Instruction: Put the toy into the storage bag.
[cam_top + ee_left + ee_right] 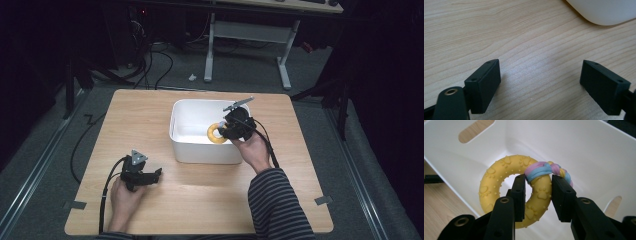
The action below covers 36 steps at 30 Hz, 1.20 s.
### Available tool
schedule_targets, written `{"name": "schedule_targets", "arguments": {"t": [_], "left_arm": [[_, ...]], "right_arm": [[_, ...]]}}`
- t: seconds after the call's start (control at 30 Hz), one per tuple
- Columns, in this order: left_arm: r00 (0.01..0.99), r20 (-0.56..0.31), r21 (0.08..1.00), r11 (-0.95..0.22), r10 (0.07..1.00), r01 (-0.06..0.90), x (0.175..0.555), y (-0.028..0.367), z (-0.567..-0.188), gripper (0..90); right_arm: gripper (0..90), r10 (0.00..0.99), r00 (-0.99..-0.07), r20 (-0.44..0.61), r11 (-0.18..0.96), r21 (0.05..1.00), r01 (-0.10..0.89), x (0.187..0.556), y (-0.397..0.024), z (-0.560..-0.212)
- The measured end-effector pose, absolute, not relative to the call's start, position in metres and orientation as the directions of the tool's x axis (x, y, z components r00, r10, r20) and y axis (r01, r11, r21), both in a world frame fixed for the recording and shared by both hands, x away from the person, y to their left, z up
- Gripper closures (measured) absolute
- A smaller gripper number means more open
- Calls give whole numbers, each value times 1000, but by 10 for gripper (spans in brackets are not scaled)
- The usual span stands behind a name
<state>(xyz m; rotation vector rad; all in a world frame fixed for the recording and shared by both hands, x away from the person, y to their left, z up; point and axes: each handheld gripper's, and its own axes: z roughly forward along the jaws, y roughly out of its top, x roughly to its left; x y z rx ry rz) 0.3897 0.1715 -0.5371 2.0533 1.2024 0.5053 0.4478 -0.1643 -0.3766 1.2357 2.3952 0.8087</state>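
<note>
Right of centre in the high view, the right tool (223, 131) hangs over the white bin (187, 150), its 2 jaws clamped on the yellow ring toy (215, 133). Seen from the right gripper view, 1 jaw passes through the ring's hole and the other presses its outer edge, just below a knot of pink, blue and yellow cord (546, 170) wrapped around the ring (499, 182). Paw prints and small bumps cover the ring, which sits above the bin's inside (586, 152). At the lower left of the high view, the left tool (156, 173) rests on the wooden bench (200, 200), its jaws spread wide apart with bare wood (536, 75) between them.
</note>
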Motion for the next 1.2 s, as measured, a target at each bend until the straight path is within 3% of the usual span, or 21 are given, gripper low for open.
{"name": "schedule_targets", "arguments": {"t": [0.53, 0.7, 1.2], "left_arm": [[494, -14, 730, -329, 869, 599, 390, 171, -537, 171], [494, -14, 730, -329, 869, 599, 390, 171, -537, 171], [494, -13, 730, -329, 869, 598, 390, 171, -537, 168]], "right_arm": [[650, 818, -575, 8, 460, 591, 663, 450, -167, -388], [551, 818, -575, 5, 456, 601, 656, 447, -169, -386], [524, 862, -507, 5, 346, 726, 595, 421, -220, -360]]}}
